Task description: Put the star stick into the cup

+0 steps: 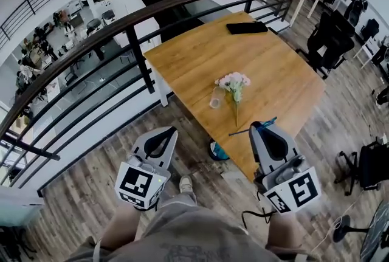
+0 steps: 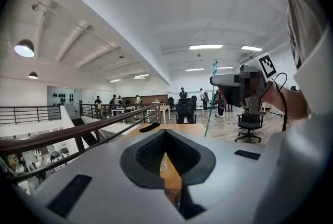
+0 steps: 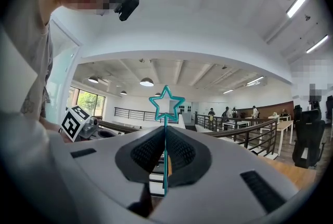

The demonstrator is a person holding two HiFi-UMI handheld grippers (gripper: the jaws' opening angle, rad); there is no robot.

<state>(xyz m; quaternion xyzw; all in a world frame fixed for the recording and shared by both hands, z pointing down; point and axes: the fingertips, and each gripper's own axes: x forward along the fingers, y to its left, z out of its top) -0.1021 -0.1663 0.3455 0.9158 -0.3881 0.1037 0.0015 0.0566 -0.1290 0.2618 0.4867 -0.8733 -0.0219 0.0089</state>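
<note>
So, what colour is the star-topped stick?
Teal. The thin, open-outline star stick shows best in the right gripper view.

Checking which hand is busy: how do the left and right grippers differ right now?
The right gripper is shut on the star stick, whose star stands above its jaws; the left gripper is shut on nothing. In the head view the right one shows against the table corner, the left against the floor. Both have jaws together.
</note>
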